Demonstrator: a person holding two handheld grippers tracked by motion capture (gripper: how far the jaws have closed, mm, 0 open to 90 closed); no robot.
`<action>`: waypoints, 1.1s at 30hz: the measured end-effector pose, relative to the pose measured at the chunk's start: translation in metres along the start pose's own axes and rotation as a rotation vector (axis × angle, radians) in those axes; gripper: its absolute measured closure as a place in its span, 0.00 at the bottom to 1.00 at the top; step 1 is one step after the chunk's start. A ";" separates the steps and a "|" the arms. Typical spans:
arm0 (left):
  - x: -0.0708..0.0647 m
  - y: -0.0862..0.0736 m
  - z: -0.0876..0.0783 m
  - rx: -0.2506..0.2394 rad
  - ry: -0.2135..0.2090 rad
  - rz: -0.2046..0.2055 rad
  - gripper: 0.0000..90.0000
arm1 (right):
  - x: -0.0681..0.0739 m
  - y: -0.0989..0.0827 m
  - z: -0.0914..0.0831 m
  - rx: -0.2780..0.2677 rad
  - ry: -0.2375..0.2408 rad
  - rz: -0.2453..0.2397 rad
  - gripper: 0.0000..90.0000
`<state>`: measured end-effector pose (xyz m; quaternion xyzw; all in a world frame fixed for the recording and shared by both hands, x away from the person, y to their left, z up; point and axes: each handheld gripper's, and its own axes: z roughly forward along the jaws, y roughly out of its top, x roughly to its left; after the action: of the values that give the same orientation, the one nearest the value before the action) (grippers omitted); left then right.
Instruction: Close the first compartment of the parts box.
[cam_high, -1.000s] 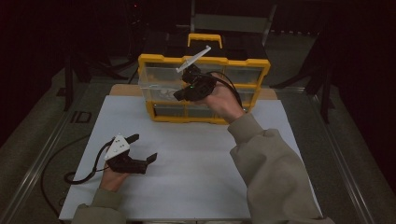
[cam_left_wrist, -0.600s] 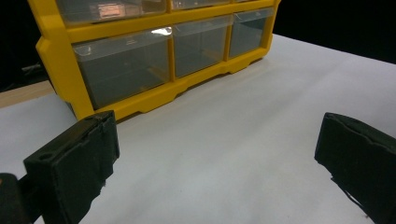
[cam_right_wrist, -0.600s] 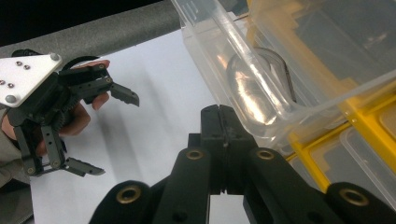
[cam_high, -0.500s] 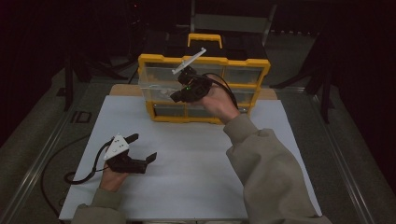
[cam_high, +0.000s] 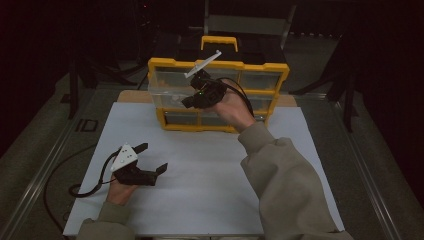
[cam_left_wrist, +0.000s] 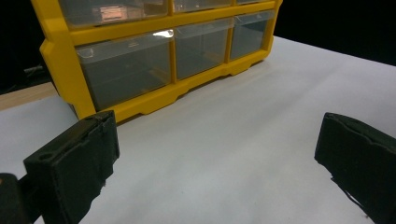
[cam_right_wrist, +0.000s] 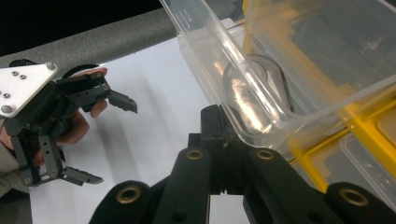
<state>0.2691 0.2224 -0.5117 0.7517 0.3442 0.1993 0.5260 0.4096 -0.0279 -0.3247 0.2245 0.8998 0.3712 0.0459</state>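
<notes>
Nearest, left gripper (cam_high: 150, 160) rests idle on the white mat (cam_high: 210, 190), jaws wide apart, holding nothing. Farther back, right gripper (cam_high: 192, 99) is clamped on the clear drawer (cam_high: 170, 91), half out of the yellow organizer (cam_high: 270, 75); full removal or reinsertion likely remains.

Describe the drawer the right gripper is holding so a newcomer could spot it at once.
Start at the yellow drawer cabinet standing at the far edge of the white sheet. In its middle row, at the left, one clear plastic drawer is pulled out toward the person, with the right gripper shut on its front handle. It is the one that juts out; its neighbours sit flush in the yellow frame.
</notes>
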 end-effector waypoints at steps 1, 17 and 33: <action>0.000 0.000 0.000 0.000 0.000 0.000 0.01 | 0.000 0.000 0.000 0.000 0.001 0.000 1.00; 0.000 0.000 -0.001 -0.005 0.003 -0.001 0.01 | -0.008 -0.001 0.001 -0.030 -0.017 0.029 1.00; 0.001 0.000 -0.001 -0.005 0.005 0.001 0.01 | -0.008 0.000 0.004 -0.059 -0.055 0.035 1.00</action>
<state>0.2689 0.2236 -0.5112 0.7501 0.3448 0.2023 0.5268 0.4181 -0.0286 -0.3286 0.2489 0.8828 0.3921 0.0707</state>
